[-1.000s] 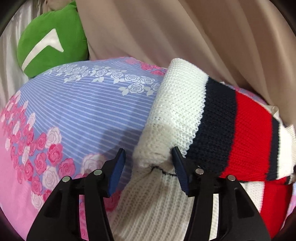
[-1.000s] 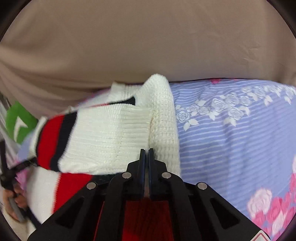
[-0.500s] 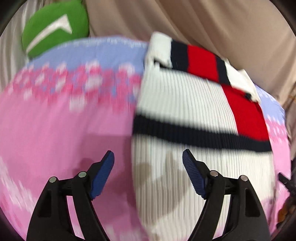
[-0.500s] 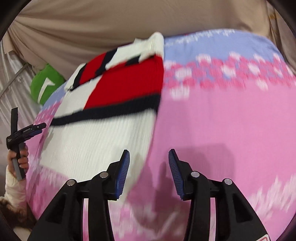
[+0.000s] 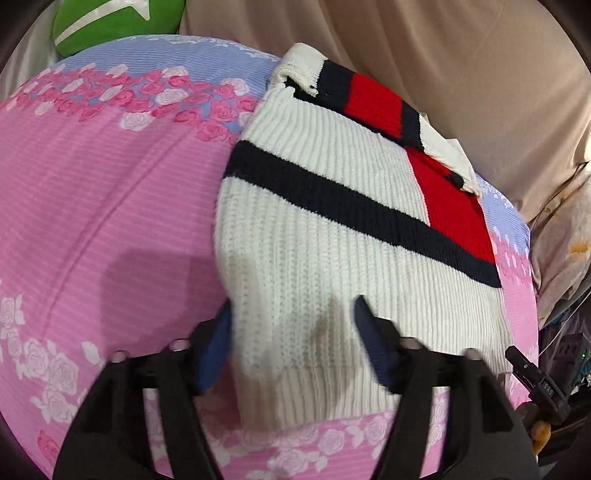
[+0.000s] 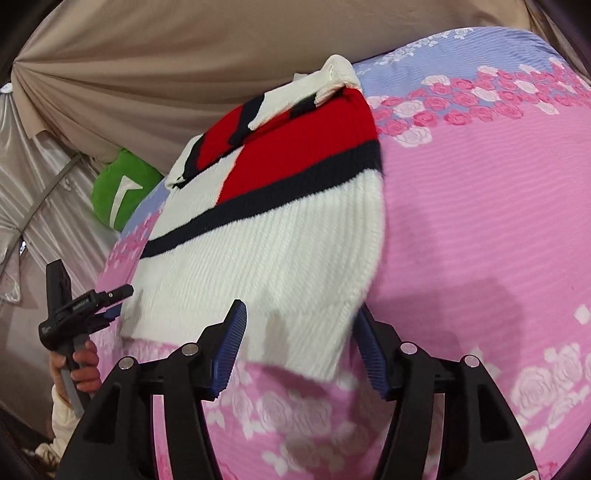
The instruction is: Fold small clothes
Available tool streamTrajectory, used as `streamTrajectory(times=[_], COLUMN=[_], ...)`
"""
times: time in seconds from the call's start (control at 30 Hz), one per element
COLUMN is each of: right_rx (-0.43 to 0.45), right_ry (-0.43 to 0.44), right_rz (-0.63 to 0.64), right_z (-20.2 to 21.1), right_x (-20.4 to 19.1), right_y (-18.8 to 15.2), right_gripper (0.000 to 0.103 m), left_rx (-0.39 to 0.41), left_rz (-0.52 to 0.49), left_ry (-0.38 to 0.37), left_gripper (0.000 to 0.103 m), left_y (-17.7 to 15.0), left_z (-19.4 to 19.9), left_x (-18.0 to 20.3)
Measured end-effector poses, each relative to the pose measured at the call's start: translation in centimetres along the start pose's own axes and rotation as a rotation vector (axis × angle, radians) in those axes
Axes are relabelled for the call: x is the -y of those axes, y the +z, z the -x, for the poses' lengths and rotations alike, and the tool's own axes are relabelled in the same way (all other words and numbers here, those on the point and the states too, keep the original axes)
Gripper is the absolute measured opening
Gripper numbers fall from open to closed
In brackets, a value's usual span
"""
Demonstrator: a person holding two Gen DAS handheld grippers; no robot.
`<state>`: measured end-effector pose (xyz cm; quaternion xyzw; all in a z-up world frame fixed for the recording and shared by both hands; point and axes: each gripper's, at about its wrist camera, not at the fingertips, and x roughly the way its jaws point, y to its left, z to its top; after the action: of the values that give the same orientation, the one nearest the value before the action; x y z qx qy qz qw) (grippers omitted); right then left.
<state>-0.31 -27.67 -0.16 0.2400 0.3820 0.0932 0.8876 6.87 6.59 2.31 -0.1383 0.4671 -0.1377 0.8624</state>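
Note:
A small knitted sweater (image 5: pixel 332 240), white with navy stripes and red blocks, lies on the pink and blue floral bedsheet (image 5: pixel 110 203) with its sleeves folded in across the top. My left gripper (image 5: pixel 291 332) is open, its jaws straddling the sweater's near left hem corner. My right gripper (image 6: pixel 301 341) is open, its jaws straddling the near right hem corner of the sweater (image 6: pixel 280 236). The left gripper also shows in the right wrist view (image 6: pixel 88 299), held in a hand at the sweater's left edge.
A green cushion (image 5: pixel 110 18) lies at the far left corner of the bed, also in the right wrist view (image 6: pixel 122 192). A beige curtain (image 5: pixel 443 55) hangs along the bed's far side. Clutter sits off the bed's right edge (image 5: pixel 561 332).
Both grippers pulled back from the sweater's far end to its near hem. The right gripper was shut a second ago and is now open. The left stayed open.

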Motion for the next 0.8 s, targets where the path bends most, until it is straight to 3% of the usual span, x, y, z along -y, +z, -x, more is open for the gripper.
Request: streamTrajectory(times=[0.03, 0.1, 0.3, 0.5, 0.6, 0.7, 0.8], right_rx=[-0.005, -0.003, 0.178, 0.236, 0.254, 0.321, 0.442], right_ry=[0.005, -0.012, 0.057, 0.106, 0.123, 0.146, 0.206], right_rz=[-0.004, -0.014, 0.073, 0.178, 0.236, 0.299, 0.300], right_z=[-0.5, -0.9, 5.6, 12.5, 16.1, 19.9, 23.5], right_x=[-0.1, -0.3, -2.5, -3.4, -3.7, -4.8, -5.5], right_y=[0.2, 0.1, -1.3, -5.2, -7.5, -8.7, -7.9], right_gripper=[0.027, 0.008, 0.006, 0.006, 0.006, 0.006, 0.006], left_rx=[0.003, 0.012, 0.171, 0.237, 0.260, 0.348, 0.449], left_rz=[0.002, 0.009, -0.072, -0.125, -0.133, -0.161, -0.169], left_ry=[-0.003, -0.008, -0.023, -0.083, -0.164, -0.178, -0.224], left_gripper=[0.026, 0.007, 0.006, 0.006, 0.006, 0.006, 0.006], left_y=[0.1, 0.4, -1.1, -5.3, -7.9, -9.7, -9.8], left_z=[-0.1, 0.2, 7.0, 13.7, 17.3, 20.8, 24.0], left_x=[0.1, 0.2, 1.7, 1.8, 1.7, 2.0, 2.3])
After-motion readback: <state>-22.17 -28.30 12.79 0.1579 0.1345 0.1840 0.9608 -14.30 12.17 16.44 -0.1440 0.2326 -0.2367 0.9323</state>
